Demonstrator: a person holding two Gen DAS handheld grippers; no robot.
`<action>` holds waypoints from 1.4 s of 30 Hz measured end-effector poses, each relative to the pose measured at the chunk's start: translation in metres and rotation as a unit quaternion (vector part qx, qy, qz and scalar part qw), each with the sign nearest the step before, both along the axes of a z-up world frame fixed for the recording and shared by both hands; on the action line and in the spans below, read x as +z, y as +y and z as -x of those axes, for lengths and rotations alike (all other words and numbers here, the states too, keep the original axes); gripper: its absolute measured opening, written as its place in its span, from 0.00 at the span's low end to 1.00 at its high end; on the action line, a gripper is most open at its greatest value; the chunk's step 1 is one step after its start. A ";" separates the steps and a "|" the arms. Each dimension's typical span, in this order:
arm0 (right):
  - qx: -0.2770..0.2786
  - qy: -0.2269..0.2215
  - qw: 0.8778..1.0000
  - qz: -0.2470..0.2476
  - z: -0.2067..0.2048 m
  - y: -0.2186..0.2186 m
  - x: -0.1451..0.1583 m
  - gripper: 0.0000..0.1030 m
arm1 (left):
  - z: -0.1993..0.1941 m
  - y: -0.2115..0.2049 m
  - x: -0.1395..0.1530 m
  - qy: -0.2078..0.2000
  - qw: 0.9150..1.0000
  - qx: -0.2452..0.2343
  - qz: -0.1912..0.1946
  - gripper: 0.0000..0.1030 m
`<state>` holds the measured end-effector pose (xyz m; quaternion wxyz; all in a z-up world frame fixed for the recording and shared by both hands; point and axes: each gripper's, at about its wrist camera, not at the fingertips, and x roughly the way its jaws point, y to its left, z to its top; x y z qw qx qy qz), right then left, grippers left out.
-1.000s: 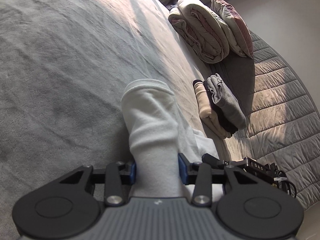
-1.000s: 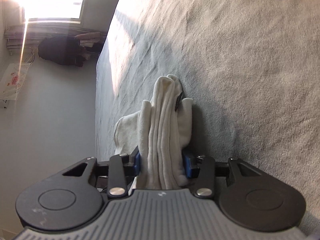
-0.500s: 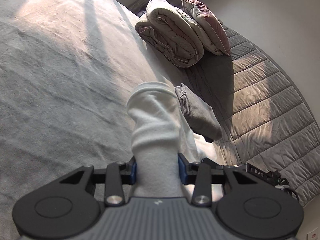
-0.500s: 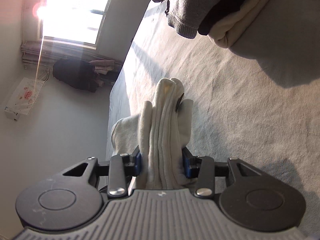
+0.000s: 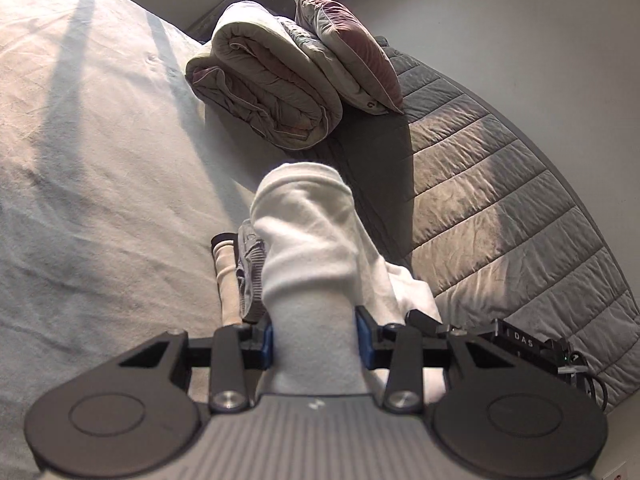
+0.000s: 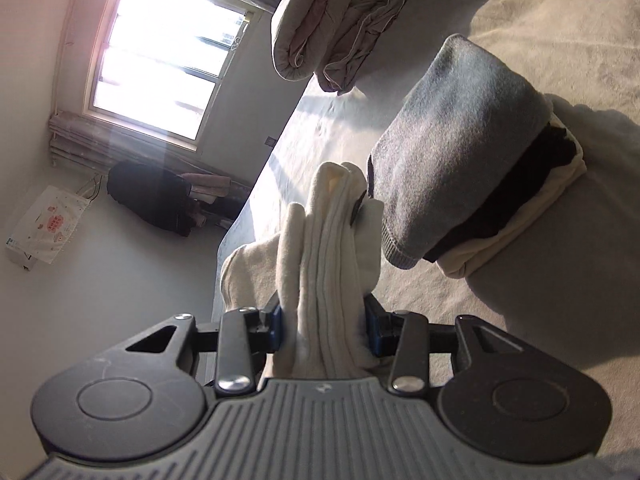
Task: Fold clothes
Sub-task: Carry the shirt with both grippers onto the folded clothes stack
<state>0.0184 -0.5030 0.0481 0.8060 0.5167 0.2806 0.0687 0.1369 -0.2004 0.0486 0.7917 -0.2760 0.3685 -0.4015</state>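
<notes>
Sunlit bed (image 5: 100, 168), rolled duvet (image 5: 264, 80) at the far end: a folded white garment (image 5: 308, 248) rode above it, both tongs pinching it.

Left tongs (image 5: 316, 338) and right tongs (image 6: 326, 330) had lifted it off the bed toward the folded stack (image 6: 472, 168), now near, suggesting placement next.

My bed (image 5: 100, 152) wears a pale grey fleecy cover, striped with sunlight. On it rests a stack of folded clothes (image 6: 472, 176): cream lowest, black between, grey on top. Beyond that stack lies a rolled duvet (image 5: 264, 84), a mauve pillow (image 5: 352, 48) leaning against it.
</notes>
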 end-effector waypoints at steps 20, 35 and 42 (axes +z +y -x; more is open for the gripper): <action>-0.058 -0.037 0.997 0.045 -0.079 -0.132 -0.022 0.42 | -0.081 -0.139 -0.043 -0.003 1.000 0.012 0.018 0.41; -0.080 -0.077 0.979 0.172 -0.064 -0.131 -0.017 0.52 | -0.068 -0.137 -0.027 -0.157 0.982 0.078 -0.072 0.59; -0.056 -0.129 0.929 0.342 -0.058 -0.084 0.017 0.38 | -0.075 -0.150 -0.026 -0.158 0.984 0.056 -0.064 0.46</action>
